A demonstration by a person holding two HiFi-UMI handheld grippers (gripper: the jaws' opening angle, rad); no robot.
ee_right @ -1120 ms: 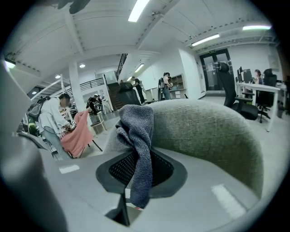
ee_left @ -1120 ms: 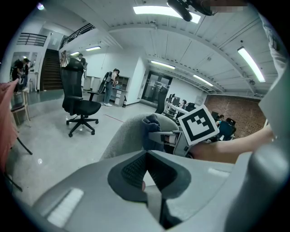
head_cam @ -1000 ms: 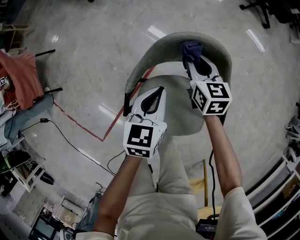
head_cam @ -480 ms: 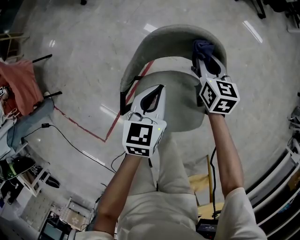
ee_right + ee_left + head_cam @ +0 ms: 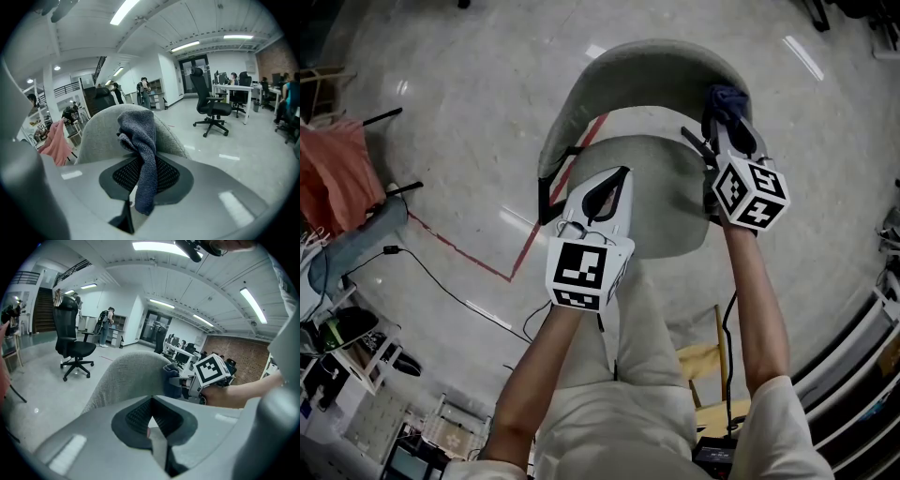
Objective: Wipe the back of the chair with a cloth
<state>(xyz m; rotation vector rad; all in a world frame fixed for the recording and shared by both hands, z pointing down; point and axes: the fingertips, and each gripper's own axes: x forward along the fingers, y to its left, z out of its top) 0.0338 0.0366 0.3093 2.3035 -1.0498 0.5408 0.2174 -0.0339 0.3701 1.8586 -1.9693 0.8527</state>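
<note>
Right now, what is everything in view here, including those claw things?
chair: one, grey, centre
cloth: one, blue, against the chair back's right end
tape line: one, red, floor left of chair
cable: one, black, floor at left
garment: one, pink-red, far left
office chairs: several, black, background
left claw: one, white and grey, shut, empty, over the seat
right claw: one, white and grey, shut on cloth
</note>
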